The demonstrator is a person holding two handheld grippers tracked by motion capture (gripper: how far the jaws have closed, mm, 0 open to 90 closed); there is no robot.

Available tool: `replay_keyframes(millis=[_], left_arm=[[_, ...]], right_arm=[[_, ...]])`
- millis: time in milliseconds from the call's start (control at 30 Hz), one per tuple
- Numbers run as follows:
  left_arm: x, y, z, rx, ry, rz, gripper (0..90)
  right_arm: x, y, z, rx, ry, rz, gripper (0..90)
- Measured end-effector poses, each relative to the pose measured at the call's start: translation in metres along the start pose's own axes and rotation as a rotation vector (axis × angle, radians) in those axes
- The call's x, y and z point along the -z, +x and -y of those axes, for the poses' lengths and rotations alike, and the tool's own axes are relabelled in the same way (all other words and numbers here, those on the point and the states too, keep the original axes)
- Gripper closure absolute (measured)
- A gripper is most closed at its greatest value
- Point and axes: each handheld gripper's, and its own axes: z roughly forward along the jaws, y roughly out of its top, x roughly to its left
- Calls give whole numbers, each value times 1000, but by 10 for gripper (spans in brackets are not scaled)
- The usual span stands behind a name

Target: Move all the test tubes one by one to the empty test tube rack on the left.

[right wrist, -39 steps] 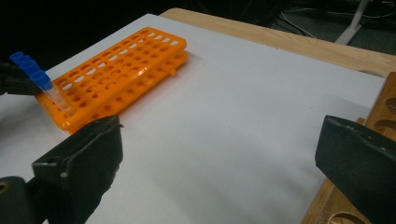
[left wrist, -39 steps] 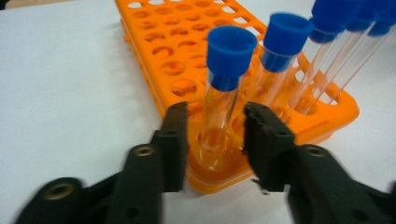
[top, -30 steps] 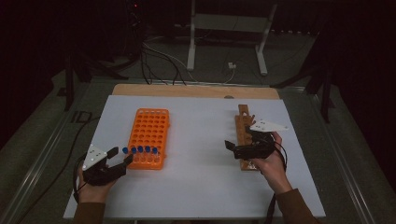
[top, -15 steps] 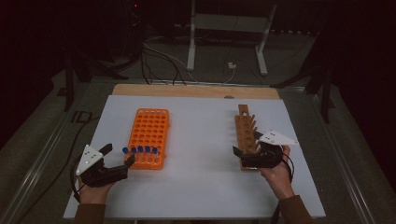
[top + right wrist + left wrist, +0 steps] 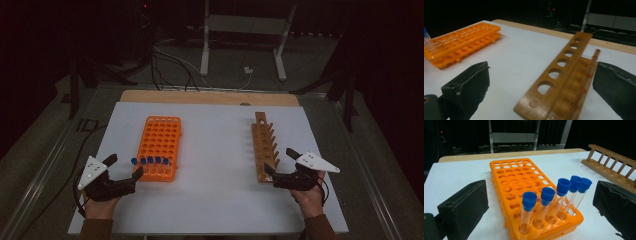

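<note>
Both grippers open at the near ends of two test-tube racks.

The left gripper, its jaws just opened wide with nothing pinched, faces the near end of the orange rack, where five blue-capped tubes stand in the nearest row, leaning slightly away. The right gripper, jaws spread and empty, straddles the near end of the wooden rack. Both racks run lengthwise away from the person on the white table, well apart.
</note>
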Motion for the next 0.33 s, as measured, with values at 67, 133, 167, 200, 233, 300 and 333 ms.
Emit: replay_keyframes(millis=[67,133,167,200,233,300,333], left_arm=[[1,0,0,-1,-2,2,6],[1,1,0,-1,-3,1,6],[2,2,0,1,-4,-1,6],[2,2,1,4,-6,-3,6],[2,2,1,8,-7,-5,7],[2,2,1,5,-5,-7,6],[2,2,1,2,-2,-9,6]], right_arm=[[4,-3,2,-15,-13,5,15],[6,-5,3,-22,-13,14,15],[7,-5,4,-26,-15,14,14],[8,-6,5,-29,-14,13,14],[8,-5,5,-27,-15,12,14],[7,-5,6,-23,-13,10,14],[7,-5,6,-22,-12,11,15]])
